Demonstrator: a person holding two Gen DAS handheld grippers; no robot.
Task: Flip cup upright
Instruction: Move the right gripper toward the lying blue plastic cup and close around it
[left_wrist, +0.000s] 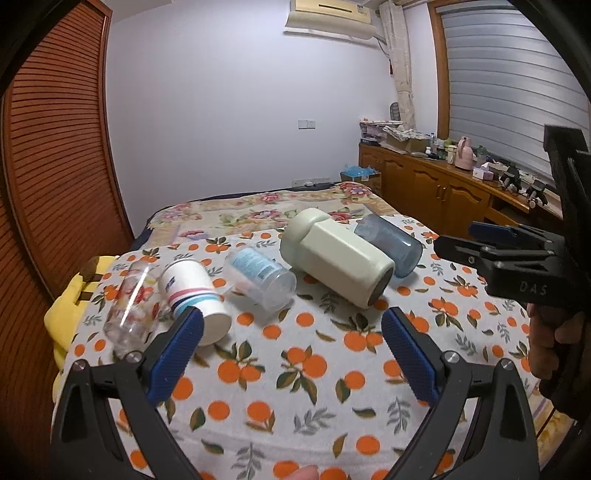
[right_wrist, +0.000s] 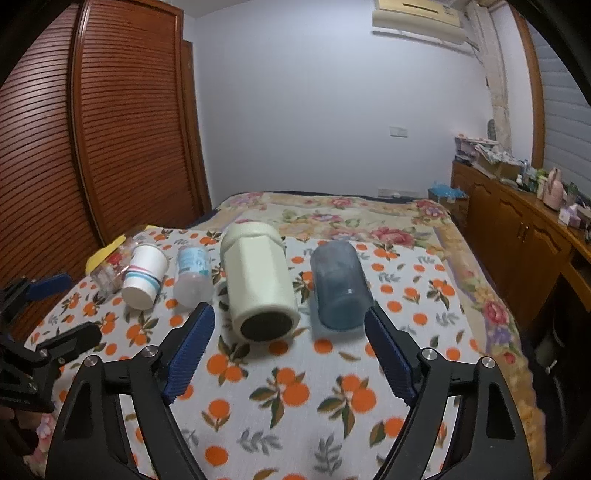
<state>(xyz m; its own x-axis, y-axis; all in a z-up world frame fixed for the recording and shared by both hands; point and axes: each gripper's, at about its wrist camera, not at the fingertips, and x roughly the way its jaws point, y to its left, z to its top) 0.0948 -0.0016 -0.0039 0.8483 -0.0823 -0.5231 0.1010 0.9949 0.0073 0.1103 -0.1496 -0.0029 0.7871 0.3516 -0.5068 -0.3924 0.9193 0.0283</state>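
Several cups lie on their sides in a row on the orange-print cloth. From left: a clear floral glass, a white paper cup with stripes, a clear plastic cup with a blue label, a large cream mug, and a blue translucent cup. My left gripper is open and empty, just in front of the paper cup. My right gripper is open and empty, in front of the cream mug and blue cup; it shows in the left view.
The cloth covers a table in front of a floral bedspread. A yellow object sits at the table's left edge. Slatted wooden doors stand left; a cluttered wooden cabinet runs along the right.
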